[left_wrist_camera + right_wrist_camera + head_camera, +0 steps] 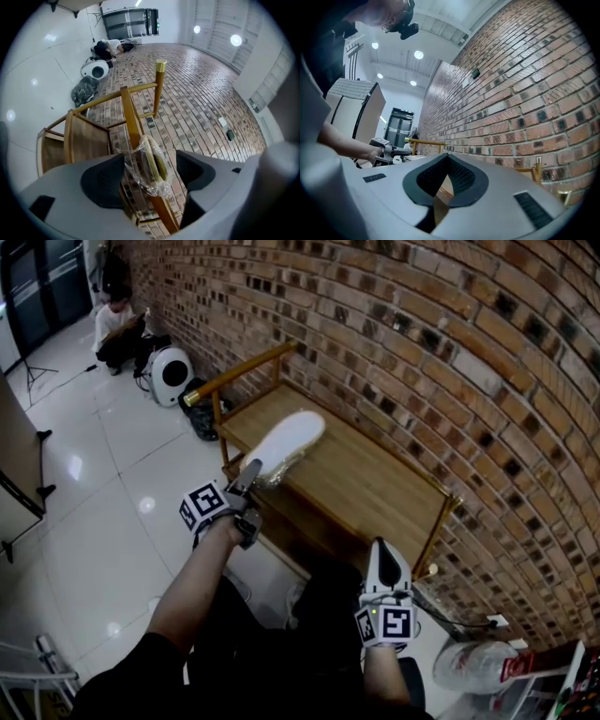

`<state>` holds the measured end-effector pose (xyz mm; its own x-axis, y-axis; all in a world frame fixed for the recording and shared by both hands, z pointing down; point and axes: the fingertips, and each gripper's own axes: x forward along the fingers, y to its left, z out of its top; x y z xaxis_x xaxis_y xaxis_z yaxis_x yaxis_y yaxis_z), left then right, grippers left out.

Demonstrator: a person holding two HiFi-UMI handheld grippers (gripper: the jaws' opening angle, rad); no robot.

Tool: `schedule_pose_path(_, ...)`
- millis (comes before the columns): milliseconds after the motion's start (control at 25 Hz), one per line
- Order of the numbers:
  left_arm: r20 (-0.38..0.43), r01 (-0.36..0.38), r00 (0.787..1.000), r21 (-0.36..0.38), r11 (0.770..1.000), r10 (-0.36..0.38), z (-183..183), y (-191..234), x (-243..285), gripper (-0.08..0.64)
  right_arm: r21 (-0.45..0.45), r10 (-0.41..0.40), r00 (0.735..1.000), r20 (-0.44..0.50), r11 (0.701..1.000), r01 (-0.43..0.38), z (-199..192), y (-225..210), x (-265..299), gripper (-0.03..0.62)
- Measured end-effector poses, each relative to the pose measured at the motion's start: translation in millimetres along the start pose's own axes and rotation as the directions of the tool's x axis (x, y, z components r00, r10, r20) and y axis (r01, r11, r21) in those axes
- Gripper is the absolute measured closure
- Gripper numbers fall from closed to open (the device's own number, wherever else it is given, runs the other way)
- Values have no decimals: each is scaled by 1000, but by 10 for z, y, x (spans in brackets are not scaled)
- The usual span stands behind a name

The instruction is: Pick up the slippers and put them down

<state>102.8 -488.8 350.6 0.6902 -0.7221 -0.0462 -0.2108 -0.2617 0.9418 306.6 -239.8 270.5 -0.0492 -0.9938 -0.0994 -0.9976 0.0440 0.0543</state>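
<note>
Right gripper [385,549] [447,161]: lowest in the head view, close to the person's body; jaws shut tip to tip, nothing between them.
Slipper [289,439] [152,159]: white, lying on the bench top, its near end at the front edge.
Plastic wrap [140,177]: clear and crinkled, holds the slipper.
Left gripper [251,471] [150,174]: at the slipper's near end; jaws wide, the wrapped end stands between them, with a gap to each pad.
Bench [375,486]: wooden, with a railed end, set against the brick wall [450,352].
Floor [94,521]: glossy white tiles.
Black bag [201,418]: on the floor at the bench's far end; contents cannot be told.
Round white case [171,376]: just beyond the black bag.
Person [117,329]: crouched by the wall, past the case.
Clear bag [469,667]: lower right, bulging; contents unclear.
</note>
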Motion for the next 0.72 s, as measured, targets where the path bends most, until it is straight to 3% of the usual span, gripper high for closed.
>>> schedule_pose_path(160,-5,27,1000,-47,999,-28,17,-13,91,233,6,4,1000,3,1000,-4,9,18,42,601)
schedule_pose_path(200,-3,26,1000,-55,998,-26,18,-11,90,267,8,7,1000,4,1000,-7,11,29,47,601)
schedule_pose_path(240,0,25,1000,-58,998,-25,20,-12,77,366,10,8,1000,6,1000,-8,11,39,49,601)
schedule_pose_path(320,11,38,999,-69,997,-37,26,-36,40,467,14,11,1000,8,1000,-11,10,52,52,601)
schedule_pose_path(440,31,59,998,-101,993,-56,42,-75,-4,482,19,19,1000,11,1000,-19,7,58,68,601)
schedule_pose_path(720,85,88,993,-103,991,-80,142,-172,-268,486,37,62,997,41,997,-64,71,133,141,601)
